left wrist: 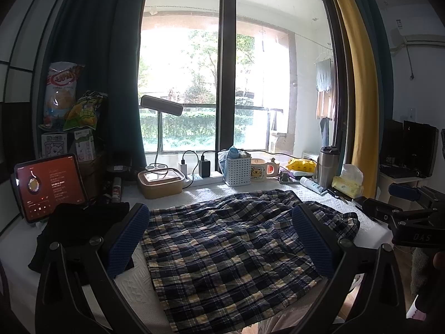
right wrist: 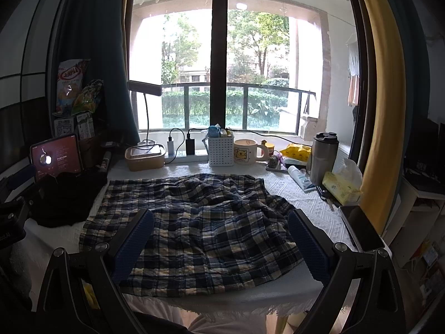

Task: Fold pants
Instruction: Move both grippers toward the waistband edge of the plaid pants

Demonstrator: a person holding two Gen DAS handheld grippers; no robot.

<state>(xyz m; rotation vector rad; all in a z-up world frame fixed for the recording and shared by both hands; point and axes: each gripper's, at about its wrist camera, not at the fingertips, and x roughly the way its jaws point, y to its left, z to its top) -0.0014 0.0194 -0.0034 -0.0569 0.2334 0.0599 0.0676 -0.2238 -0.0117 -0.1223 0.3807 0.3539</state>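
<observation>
Daylight from the big window falls on a white textured tablecloth [right wrist: 292, 192] where the plaid pants [right wrist: 194, 222] lie spread but rumpled, a black garment [right wrist: 64, 197] touching their left edge. Both the left gripper [left wrist: 219, 239] and the right gripper [right wrist: 219, 242] hover above the cloth with fingers spread wide, grasping nothing. To fold neatly, I judge each should pinch a near corner through all layers, clear of the black garment, and lift together.

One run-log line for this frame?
stage: pre-grasp | left tongs: open | right tongs: open | navy-and-cream plaid cotton pants: rumpled on table
</observation>
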